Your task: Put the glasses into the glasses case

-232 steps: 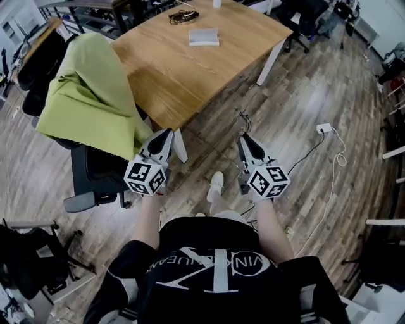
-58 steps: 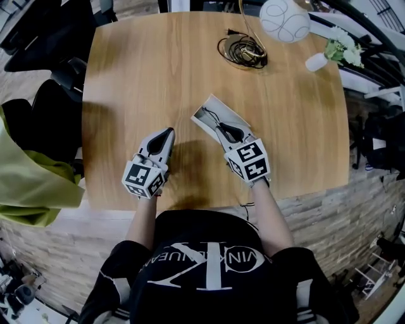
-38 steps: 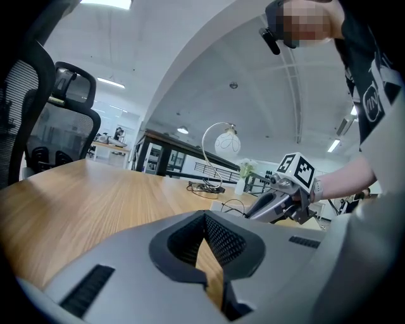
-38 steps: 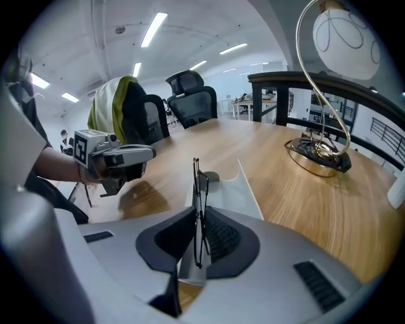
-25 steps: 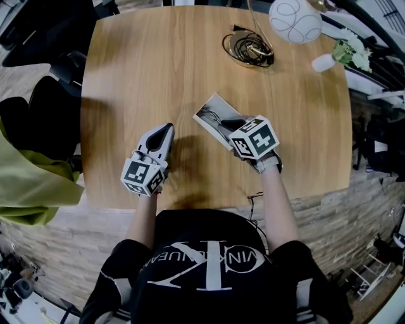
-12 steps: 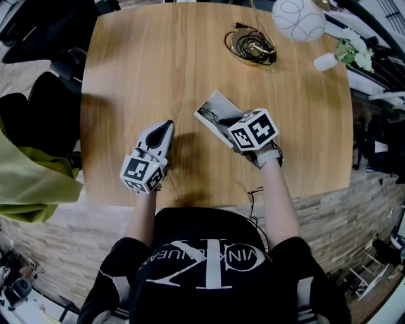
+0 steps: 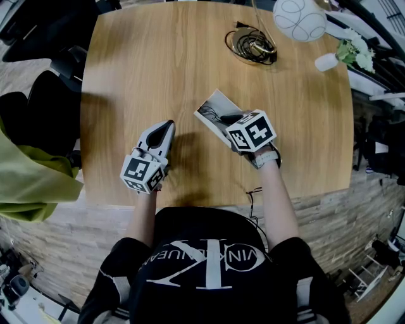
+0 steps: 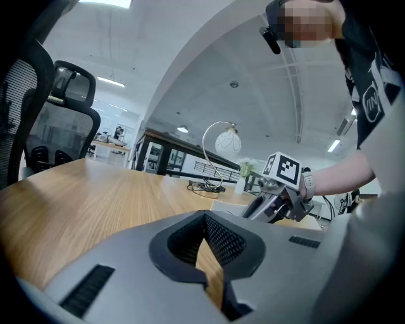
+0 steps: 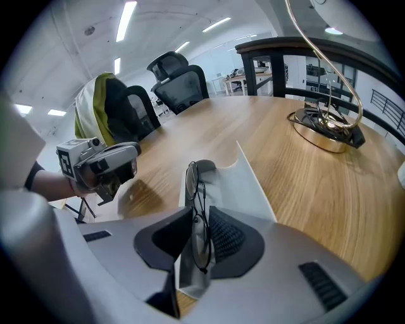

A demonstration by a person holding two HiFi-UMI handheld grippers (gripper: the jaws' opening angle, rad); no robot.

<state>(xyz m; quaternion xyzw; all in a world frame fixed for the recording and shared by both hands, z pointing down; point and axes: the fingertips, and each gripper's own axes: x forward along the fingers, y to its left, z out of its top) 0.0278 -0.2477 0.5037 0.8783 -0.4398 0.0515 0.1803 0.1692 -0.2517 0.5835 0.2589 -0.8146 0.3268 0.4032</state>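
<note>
— While the glasses (image 9: pixel 192 180) stand on edge inside the open glasses case (image 9: pixel 247 183), is this the release?

— I'd judge so. The right tongs (image 9: pixel 199 218) have just been opening, the glasses loose between them. Next: withdraw straight, snagging nothing. The left tongs (image 8: pixel 205 247) stay out of it, pinched together and empty over the worktop (image 7: pixel 139 69).

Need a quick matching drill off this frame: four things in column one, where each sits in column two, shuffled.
Column one
1. glasses
2. case
3. lamp globe
4. green cloth

Column two
A. draped over a chair left of the table
B. lying open on the table
C. round and white, at the table's far edge
D. standing between the jaws of the right gripper

Pairs: 1-D, 2-B, 3-C, 4-A.
The right gripper's jaws have just been opening, with the glasses between them, over the case.
</note>
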